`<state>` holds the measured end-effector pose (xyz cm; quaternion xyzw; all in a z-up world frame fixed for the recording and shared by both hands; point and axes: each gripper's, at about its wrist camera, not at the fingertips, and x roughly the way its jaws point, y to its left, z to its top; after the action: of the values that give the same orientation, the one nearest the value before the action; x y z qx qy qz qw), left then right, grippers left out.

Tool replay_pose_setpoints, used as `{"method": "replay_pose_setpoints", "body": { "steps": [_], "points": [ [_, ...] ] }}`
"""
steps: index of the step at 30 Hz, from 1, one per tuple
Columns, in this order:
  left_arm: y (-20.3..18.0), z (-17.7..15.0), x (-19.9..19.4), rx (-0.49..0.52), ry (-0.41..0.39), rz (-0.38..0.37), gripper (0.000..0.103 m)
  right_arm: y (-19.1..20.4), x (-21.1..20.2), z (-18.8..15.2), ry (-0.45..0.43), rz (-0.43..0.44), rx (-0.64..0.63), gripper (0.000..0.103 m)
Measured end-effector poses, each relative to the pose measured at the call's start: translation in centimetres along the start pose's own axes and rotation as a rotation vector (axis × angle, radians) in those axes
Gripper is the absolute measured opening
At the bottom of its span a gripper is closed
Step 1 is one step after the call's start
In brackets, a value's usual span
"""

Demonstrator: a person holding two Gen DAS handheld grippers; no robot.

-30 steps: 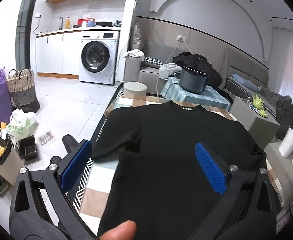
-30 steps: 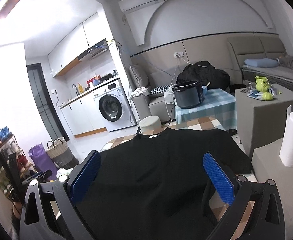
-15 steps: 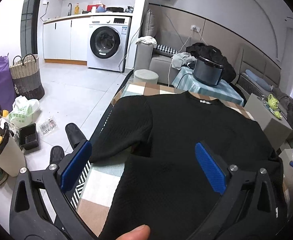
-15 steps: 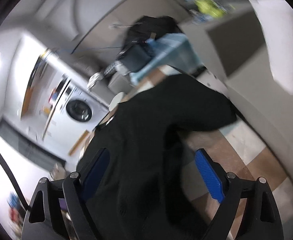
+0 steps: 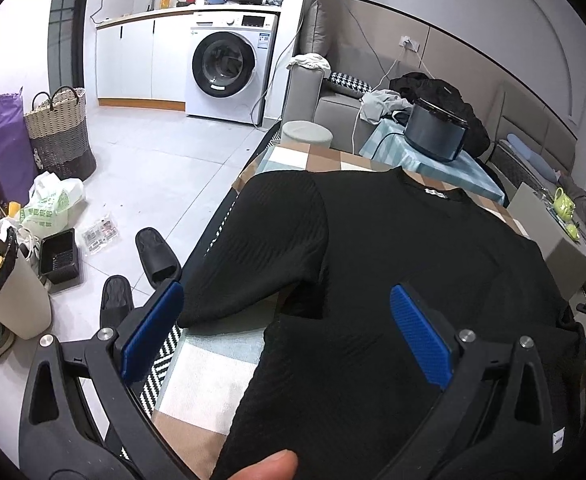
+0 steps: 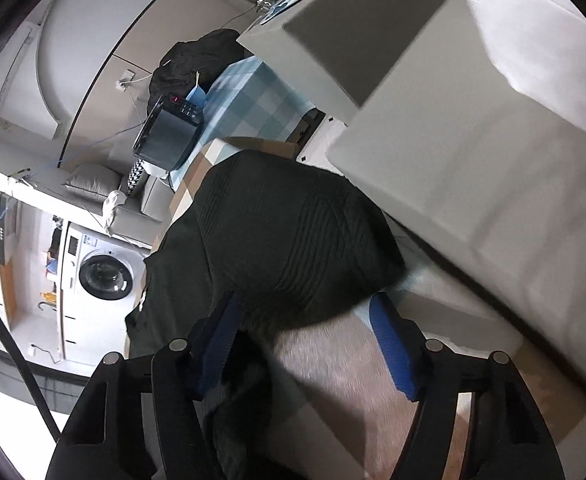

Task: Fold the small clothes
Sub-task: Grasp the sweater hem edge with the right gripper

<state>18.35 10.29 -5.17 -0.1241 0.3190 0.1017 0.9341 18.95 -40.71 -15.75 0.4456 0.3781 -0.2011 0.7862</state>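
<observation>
While the black top (image 5: pixel 393 248) lies spread flat on the checked bench (image 5: pixel 213 364), I am at the first grasp of the fold. My right hand-held gripper (image 6: pixel 305 340) is closing around the sleeve (image 6: pixel 301 236) edge, not yet pinching; my left hand-held gripper (image 5: pixel 285 328) hangs wide apart, empty. Next I judge: clamp, then carry the sleeve inward.

You're in a lived-in home, open kitchen and lounge. Washing machine (image 5: pixel 229 76) sits under a counter (image 5: pixel 181 11); left of it white cupboards (image 5: pixel 133 64), laundry basket (image 5: pixel 59 132) further left on the floor, grey sofa (image 5: pixel 333 96) to its right.
</observation>
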Motion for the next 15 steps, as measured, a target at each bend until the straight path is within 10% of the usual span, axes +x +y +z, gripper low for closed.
{"method": "replay_pose_setpoints", "body": {
  "steps": [6,15],
  "points": [
    [-0.5,-0.5,0.9,0.016,0.002,-0.005,0.103,1.9,1.7,0.3,-0.025,-0.168,-0.062,0.008],
    [-0.7,-1.2,0.6,0.034,-0.004,-0.017,0.103,8.6,-1.0,1.0,-0.185,-0.179,-0.361,0.006]
  ]
}}
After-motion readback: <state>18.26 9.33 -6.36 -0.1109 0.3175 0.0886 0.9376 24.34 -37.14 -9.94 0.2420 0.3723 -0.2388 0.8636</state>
